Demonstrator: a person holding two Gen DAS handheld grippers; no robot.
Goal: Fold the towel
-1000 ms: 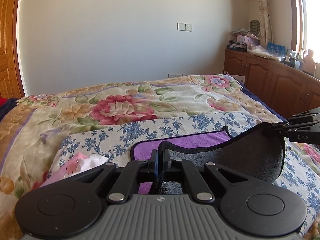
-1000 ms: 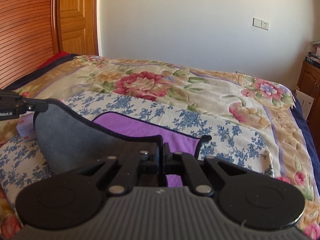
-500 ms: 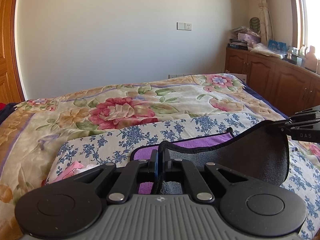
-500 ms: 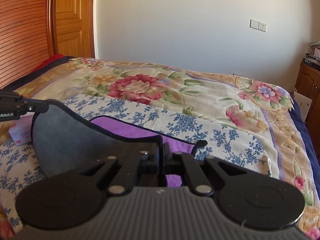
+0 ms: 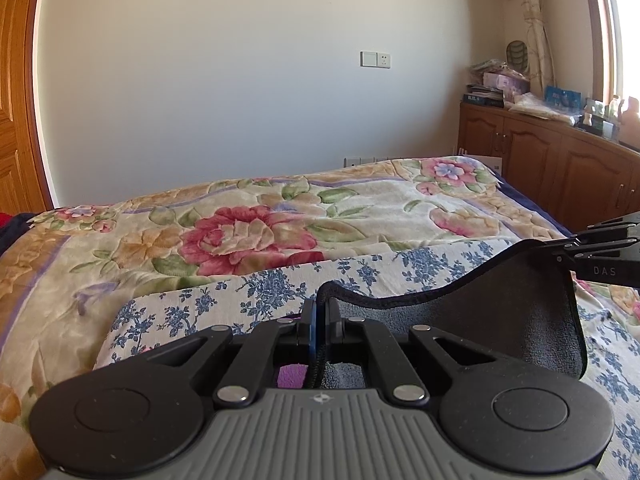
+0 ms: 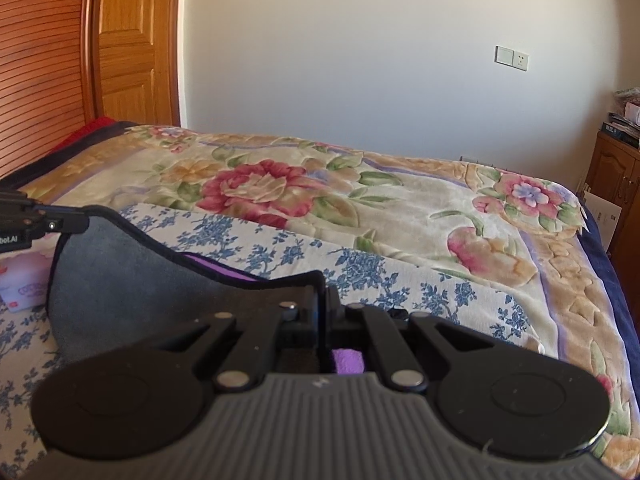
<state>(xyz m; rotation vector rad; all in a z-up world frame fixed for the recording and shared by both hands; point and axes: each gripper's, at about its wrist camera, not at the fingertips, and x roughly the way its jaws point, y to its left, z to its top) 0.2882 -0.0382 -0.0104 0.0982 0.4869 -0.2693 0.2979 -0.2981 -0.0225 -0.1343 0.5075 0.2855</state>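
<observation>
The towel (image 5: pixel 500 312) is soft, gray on one side and purple on the other, with a thin black edge. It hangs lifted over the blue flower sheet (image 5: pixel 248 296) on the bed (image 5: pixel 256 232). The left gripper (image 5: pixel 320 320) pinches one top corner tight. The right gripper (image 6: pixel 324 312) pinches the other top corner tight. The edge between them sags in a curve. A bit of purple peeks out low down.
</observation>
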